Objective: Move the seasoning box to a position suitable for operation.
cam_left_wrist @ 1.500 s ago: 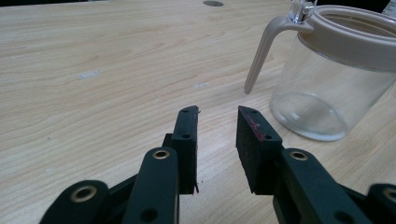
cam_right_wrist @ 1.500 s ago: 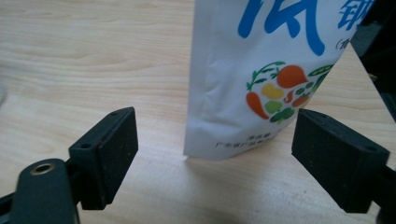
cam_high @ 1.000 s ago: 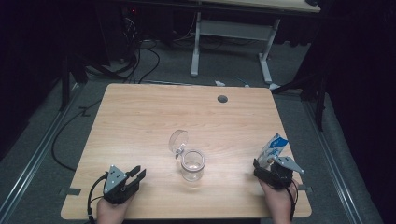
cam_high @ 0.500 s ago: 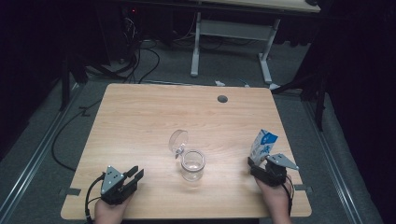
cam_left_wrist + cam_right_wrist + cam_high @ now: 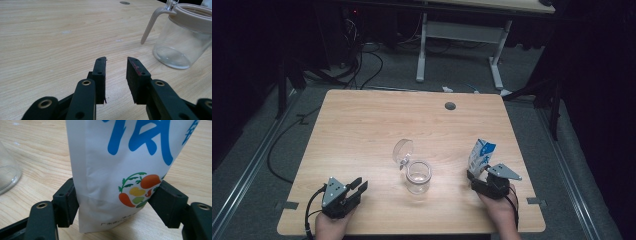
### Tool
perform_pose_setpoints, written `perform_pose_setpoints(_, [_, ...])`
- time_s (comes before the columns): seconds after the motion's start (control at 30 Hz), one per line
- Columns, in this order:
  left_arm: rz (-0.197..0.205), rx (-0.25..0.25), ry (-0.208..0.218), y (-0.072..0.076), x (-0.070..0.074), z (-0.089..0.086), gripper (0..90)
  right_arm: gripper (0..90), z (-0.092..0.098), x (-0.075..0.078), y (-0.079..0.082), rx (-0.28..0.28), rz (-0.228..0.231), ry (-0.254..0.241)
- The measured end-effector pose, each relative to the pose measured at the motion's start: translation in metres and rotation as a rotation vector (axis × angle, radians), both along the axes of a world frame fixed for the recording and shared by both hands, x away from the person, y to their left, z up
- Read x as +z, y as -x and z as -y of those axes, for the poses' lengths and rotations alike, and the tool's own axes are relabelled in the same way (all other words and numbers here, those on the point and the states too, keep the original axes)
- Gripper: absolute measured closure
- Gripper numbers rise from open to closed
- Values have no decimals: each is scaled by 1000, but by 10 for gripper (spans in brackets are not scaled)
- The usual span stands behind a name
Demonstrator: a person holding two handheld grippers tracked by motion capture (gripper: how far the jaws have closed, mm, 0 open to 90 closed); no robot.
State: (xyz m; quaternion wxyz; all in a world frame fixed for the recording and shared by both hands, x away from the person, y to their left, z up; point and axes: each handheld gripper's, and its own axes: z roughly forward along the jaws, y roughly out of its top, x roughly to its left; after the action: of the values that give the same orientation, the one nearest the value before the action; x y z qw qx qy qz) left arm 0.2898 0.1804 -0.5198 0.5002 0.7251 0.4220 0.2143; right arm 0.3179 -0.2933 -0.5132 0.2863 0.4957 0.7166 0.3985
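Observation:
A white pouch (image 5: 480, 154) with blue lettering and a vegetable print stands upright near the table's right front. My right gripper (image 5: 477, 177) is shut on its lower part. In the right gripper view both pads press the sides of the pouch (image 5: 120, 157), between the jaws of the right gripper (image 5: 116, 195). A clear glass jar (image 5: 418, 176) sits mid-table, its hinged lid (image 5: 403, 151) flipped open behind it. At the front left my left gripper (image 5: 357, 187) rests open with nothing between its jaws. In the left gripper view the left gripper (image 5: 116, 60) points past the jar (image 5: 182, 37), which stands off to the right.
The wooden table (image 5: 362, 125) has a round cable hole (image 5: 450, 106) at the back. Beyond it stand another desk's white legs (image 5: 422, 55) and loose cables (image 5: 362, 65) on the dark floor. Bare wood stretches across the left and back.
My right gripper has carried the pouch leftward, toward the jar, and the pouch now stands more upright. The left gripper has stayed where it was.

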Motion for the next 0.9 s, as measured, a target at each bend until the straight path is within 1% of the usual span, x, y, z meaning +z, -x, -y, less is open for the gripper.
perform_pose_setpoints(0.17, [1, -3, 3, -1, 0, 0, 693, 262, 1, 3, 4, -14, 12, 27])
perform_pose_setpoints(0.37, [0, -15, 3, -2, 0, 3, 692, 276, 2, 7, 14, -40, 37, 59])
perform_pose_setpoints(0.47, [-1, -22, 3, -3, 0, 4, 690, 310, 3, 10, 20, -49, 53, 62])
perform_pose_setpoints(0.6, [1, -28, 2, -4, 0, 6, 689, 386, 4, 13, 26, -54, 70, 84])
perform_pose_setpoints(0.7, [-1, -31, 4, -5, 0, 7, 689, 443, 5, 13, 30, -48, 79, 84])
perform_pose_setpoints(0.9, [3, -35, 0, -6, 1, 9, 684, 525, 8, 14, 33, -37, 76, 67])
